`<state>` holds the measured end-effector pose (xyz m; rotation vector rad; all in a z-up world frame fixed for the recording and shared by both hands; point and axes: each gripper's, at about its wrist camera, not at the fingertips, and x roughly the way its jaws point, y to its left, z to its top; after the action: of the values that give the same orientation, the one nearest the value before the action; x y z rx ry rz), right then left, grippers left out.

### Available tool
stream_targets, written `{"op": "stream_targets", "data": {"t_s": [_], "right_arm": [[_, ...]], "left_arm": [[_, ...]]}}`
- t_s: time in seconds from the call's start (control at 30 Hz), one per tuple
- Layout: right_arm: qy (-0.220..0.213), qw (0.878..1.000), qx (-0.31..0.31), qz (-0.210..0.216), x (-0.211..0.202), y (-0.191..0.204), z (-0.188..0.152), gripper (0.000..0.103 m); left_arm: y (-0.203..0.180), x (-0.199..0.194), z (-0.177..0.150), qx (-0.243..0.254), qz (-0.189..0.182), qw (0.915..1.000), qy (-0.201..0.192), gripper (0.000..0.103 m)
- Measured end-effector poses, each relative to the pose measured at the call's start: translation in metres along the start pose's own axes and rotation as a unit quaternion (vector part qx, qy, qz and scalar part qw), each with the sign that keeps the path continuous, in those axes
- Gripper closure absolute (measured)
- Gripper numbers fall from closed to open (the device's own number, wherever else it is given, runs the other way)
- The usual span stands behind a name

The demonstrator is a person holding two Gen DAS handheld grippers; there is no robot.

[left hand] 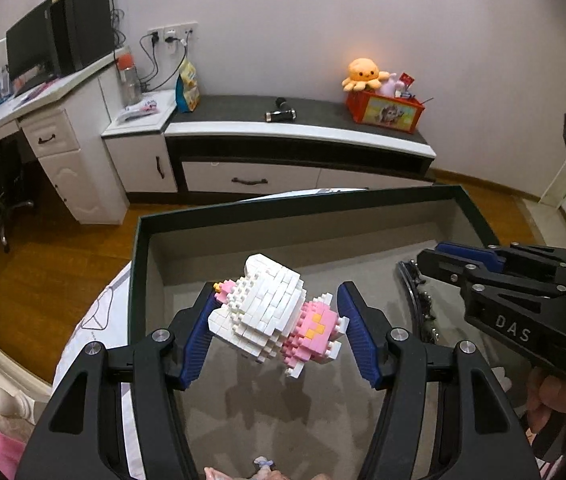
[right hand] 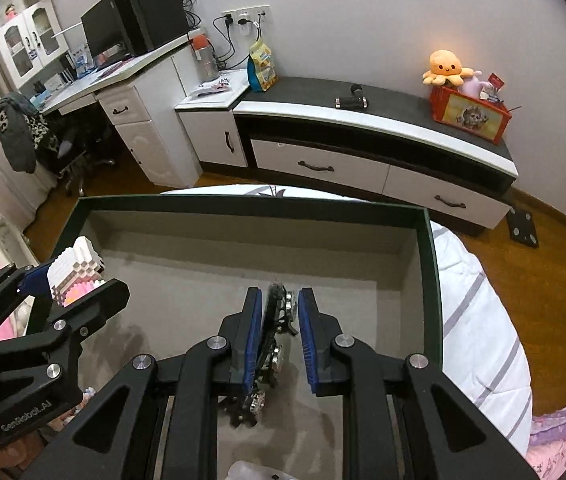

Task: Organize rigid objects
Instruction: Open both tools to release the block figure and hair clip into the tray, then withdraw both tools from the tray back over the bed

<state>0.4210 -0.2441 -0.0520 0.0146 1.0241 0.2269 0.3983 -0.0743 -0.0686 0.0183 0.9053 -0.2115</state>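
Plainly "DAS" (right claw [left hand: 423,266])

A home bedroom: beyond the fingers stand a low cabinet [right hand: 363,120], a desk [right hand: 95,80] with monitor [right hand: 99,34], and a plush octopus [right hand: 447,66]; bedding [right hand: 479,320] lies right of them.

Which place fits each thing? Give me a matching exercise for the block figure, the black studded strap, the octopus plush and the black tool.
1. block figure
2. black studded strap
3. orange octopus plush
4. black tool

A. on the red box
B. between the fingers of the right hand-held gripper
C. lying on the dark cabinet top
D. held in the left hand-held gripper

Pairs: 1-D, 2-B, 3-A, 4-C
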Motion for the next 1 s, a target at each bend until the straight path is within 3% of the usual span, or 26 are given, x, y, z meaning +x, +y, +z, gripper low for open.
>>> {"op": "stream_targets", "data": {"t_s": [0.03, 0.1, 0.17, 0.27, 0.33, 0.63, 1.0], "right_arm": [[0.0, 1.0, 0.001, 0.001, -0.001, 0.0, 0.0, 0.054], [-0.012, 1.0, 0.006, 0.001, -0.007, -0.001, 0.0, 0.019], [-0.025, 1.0, 0.015, 0.002, -0.016, -0.003, -0.001, 0.015], [-0.036, 0.999, 0.029, 0.003, -0.029, -0.003, -0.003, 0.013], [-0.047, 0.998, 0.034, -0.004, -0.04, -0.002, -0.005, 0.0], [-0.08, 0.996, 0.044, -0.005, -0.082, 0.012, -0.017, 0.0], [-0.144, 0.989, 0.043, -0.012, -0.16, 0.026, -0.072, 0.0]], "left_arm": [[0.0, -0.001, -0.001, 0.001, 0.004, 1.0, -0.001, 0.032], [0.0, -0.007, -0.001, -0.001, 0.012, 0.9999, -0.008, 0.012], [0.003, -0.017, -0.001, -0.006, 0.017, 0.9995, -0.025, 0.001], [0.005, -0.034, -0.002, -0.003, 0.021, 0.999, -0.04, 0.0], [0.007, -0.045, -0.005, -0.004, 0.021, 0.9986, -0.047, 0.0], [0.021, -0.101, -0.03, -0.021, 0.009, 0.9969, -0.075, 0.0], [0.039, -0.181, -0.088, -0.028, 0.021, 0.9921, -0.121, 0.0]]}}
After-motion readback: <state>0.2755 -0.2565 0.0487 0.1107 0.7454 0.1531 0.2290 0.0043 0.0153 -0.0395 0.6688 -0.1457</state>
